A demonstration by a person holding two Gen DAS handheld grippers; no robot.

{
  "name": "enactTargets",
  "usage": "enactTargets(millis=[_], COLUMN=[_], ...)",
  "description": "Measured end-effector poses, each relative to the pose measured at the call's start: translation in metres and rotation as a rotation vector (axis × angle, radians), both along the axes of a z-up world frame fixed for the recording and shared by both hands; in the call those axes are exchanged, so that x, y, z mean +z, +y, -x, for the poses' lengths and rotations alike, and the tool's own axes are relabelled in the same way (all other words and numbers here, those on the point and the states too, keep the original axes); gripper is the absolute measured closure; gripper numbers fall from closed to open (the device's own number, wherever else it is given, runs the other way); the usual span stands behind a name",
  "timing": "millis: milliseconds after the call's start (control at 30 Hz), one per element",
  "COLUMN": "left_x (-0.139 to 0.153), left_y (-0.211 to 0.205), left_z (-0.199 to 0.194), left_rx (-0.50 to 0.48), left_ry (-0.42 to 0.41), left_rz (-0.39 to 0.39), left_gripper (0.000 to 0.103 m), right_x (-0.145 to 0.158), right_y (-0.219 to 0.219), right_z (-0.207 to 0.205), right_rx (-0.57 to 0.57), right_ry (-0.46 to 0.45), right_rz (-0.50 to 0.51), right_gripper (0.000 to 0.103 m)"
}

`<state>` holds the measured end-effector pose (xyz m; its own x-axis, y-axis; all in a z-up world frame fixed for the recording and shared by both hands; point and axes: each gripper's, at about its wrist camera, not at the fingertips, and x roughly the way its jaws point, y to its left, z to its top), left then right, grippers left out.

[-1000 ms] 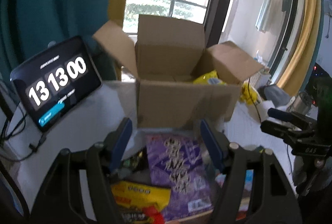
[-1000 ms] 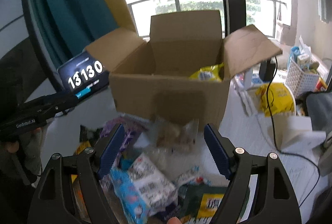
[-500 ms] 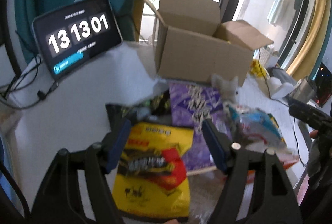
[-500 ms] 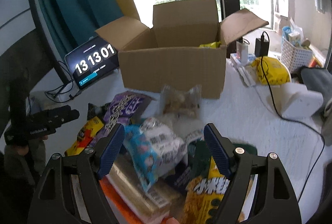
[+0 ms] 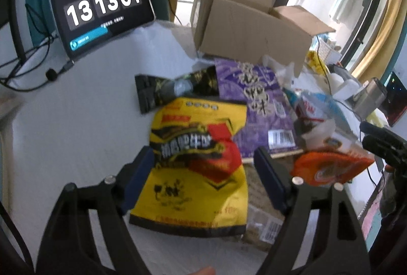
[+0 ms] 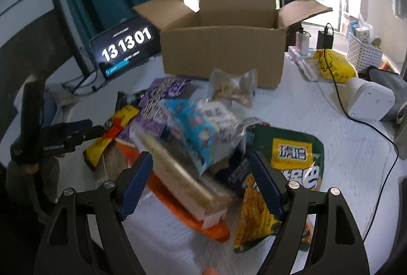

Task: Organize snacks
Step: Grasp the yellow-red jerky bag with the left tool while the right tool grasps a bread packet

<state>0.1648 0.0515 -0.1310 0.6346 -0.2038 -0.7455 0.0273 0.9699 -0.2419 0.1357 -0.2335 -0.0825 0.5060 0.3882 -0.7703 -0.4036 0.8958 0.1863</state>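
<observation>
Left wrist view looks down on a white table (image 5: pixel 76 127) with an open brown cardboard box (image 5: pixel 251 33) standing at its far side, flaps spread. Just in front of the box lies a heap of snack packets. Nearest the box is a flat purple packet with pale lettering (image 5: pixel 257 107); touching its left edge is a black packet with gold pattern (image 5: pixel 178 89). A yellow bag with red and black print (image 5: pixel 198 165) overlaps the near edge of both and lies farthest from the box on this side. The left gripper (image 5: pixel 206 178) hangs over that yellow bag with its blue-padded fingers (image 5: pixel 138 178) spread wide on either side of it; its jaws have just been opening, and I cannot tell whether the pads touch the bag. To the left of the box a dark tablet showing large white clock digits (image 5: pixel 101 8) leans upright.

Right wrist view shows the same box from the front, with a clear packet of brownish pieces (image 6: pixel 232 88) touching its front wall. Nearer than that, a blue and white packet (image 6: pixel 203 130) rests tilted on top of the heap, above a long clear-wrapped tan block (image 6: pixel 183 181) and an orange packet (image 6: pixel 193 216). A green and yellow bag (image 6: pixel 287 168) lies at the heap's right edge. The right gripper (image 6: pixel 201 183) is above the tan block, fingers wide apart and closed on nothing. Right of the box sit a yellow plastic bag (image 6: pixel 333 66) and a white device (image 6: pixel 368 102).
</observation>
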Motion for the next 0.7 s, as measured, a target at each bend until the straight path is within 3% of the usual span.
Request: enactTargets(millis=[433,700], left_x=[-0.027,-0.034], left_y=[0.002,0.002], left_z=[-0.022,-0.035], left_rx=[-0.007,0.009], left_ry=[0.064,0.051], left_rz=[-0.017,-0.011], left_gripper=[0.02,0.019], right_x=[-0.028,-0.047], right_y=[0.014,0.025], right_z=[0.002,0.001], right_rx=[0.065,0.138], right_ry=[0.075,0.149], right_rz=[0.037,0.044], right_gripper=[0.022,0.025])
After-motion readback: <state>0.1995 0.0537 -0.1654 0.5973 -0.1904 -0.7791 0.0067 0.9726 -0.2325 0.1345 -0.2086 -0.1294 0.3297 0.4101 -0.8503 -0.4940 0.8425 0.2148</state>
